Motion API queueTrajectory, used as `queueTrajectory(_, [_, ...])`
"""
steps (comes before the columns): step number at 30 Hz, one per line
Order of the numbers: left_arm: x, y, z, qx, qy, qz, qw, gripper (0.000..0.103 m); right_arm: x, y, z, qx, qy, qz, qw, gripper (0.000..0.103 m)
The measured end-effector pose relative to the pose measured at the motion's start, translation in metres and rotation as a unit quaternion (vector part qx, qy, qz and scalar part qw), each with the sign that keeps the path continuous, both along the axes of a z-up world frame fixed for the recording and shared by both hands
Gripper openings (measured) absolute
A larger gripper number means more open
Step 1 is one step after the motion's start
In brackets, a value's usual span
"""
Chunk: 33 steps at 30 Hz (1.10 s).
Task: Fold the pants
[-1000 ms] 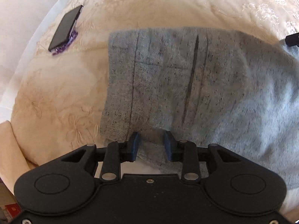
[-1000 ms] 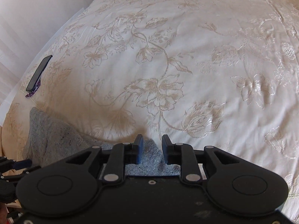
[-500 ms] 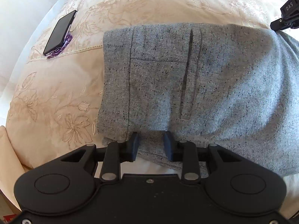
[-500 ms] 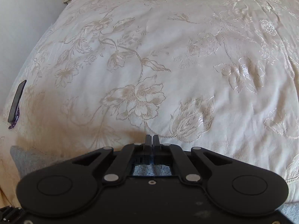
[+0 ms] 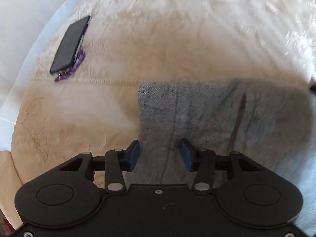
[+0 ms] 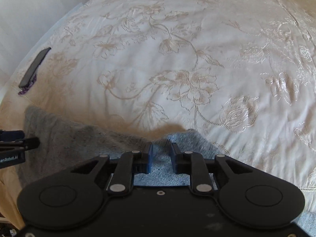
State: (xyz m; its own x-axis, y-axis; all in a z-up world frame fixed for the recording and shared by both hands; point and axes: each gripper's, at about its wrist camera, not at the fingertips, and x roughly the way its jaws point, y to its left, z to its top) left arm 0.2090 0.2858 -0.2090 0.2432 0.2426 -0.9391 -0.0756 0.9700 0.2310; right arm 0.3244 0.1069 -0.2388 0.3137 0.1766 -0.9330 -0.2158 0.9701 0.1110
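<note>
Grey speckled pants (image 5: 227,114) lie folded on the cream floral bedspread (image 5: 158,39). In the left wrist view their left edge runs just ahead of my left gripper (image 5: 160,154), which is open with its blue pads apart over the cloth. In the right wrist view the pants (image 6: 83,136) lie low and to the left, and my right gripper (image 6: 161,156) is open over a raised fold of the cloth, holding nothing. The left gripper's tip (image 6: 17,140) shows at the left edge there.
A black phone on a purple case (image 5: 70,45) lies near the bed's left edge, also seen in the right wrist view (image 6: 34,67). A white wall (image 6: 29,9) runs along the left of the bed. The bedspread (image 6: 197,59) stretches far ahead and right.
The right gripper, shut half a second ago, has opened again. The left gripper has opened wider and shifted so the pants lie lower and to the right in its view.
</note>
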Motion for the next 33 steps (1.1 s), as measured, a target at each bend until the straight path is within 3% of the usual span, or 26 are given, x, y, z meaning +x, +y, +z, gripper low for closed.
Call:
queueTrajectory(1, [-0.003,0.002,-0.001,0.005,-0.014,-0.002,0.9999,0.07,0.007,-0.002,-0.008,0.001,-0.001,-0.016,1.0,0.009])
queueTrajectory(3, [-0.006,0.007,0.009,-0.006,-0.019,-0.003,0.9998,0.066,0.015,-0.006,-0.01,0.01,-0.008,-0.039,0.999,0.007])
queueTrajectory(6, [-0.015,0.002,0.038,-0.016,-0.045,0.007,0.9988,0.057,0.008,-0.004,0.009,0.013,-0.033,-0.028,0.999,0.019])
queueTrajectory(10, [-0.046,-0.025,0.062,-0.038,-0.062,-0.048,0.9962,0.057,-0.038,-0.015,0.037,0.063,-0.016,-0.002,0.998,0.019])
queueTrajectory(12, [-0.063,-0.039,0.054,-0.058,-0.037,-0.082,0.9943,0.058,-0.079,-0.02,0.045,0.07,0.007,0.017,0.997,0.019])
queueTrajectory(14, [-0.08,-0.052,0.035,-0.051,0.008,-0.1,0.9936,0.059,-0.113,-0.027,0.042,0.064,0.036,0.033,0.997,0.019])
queueTrajectory(17, [-0.101,-0.063,0.01,-0.021,0.044,-0.096,0.9942,0.059,-0.165,-0.037,0.024,0.045,0.104,0.058,0.992,0.019])
queueTrajectory(20, [-0.103,-0.064,0.007,-0.017,0.068,-0.073,0.9949,0.058,-0.186,-0.055,0.021,0.055,0.116,0.033,0.991,0.017])
queueTrajectory(22, [-0.101,-0.064,0.019,-0.015,0.052,-0.055,0.997,0.057,-0.188,-0.076,0.033,0.071,0.098,-0.017,0.992,0.017])
queueTrajectory(25, [-0.098,-0.08,0.047,0.001,0.01,-0.057,0.9983,0.056,-0.192,-0.124,0.057,0.082,0.032,-0.1,0.991,0.021])
queueTrajectory(29, [-0.101,-0.127,0.078,0.012,-0.044,-0.096,0.9943,0.056,-0.21,-0.196,0.08,0.023,-0.069,-0.145,0.987,0.029])
queueTrajectory(33, [-0.101,-0.205,0.086,0.007,-0.068,-0.155,0.9855,0.056,-0.238,-0.277,0.083,-0.047,-0.111,-0.175,0.977,0.031])
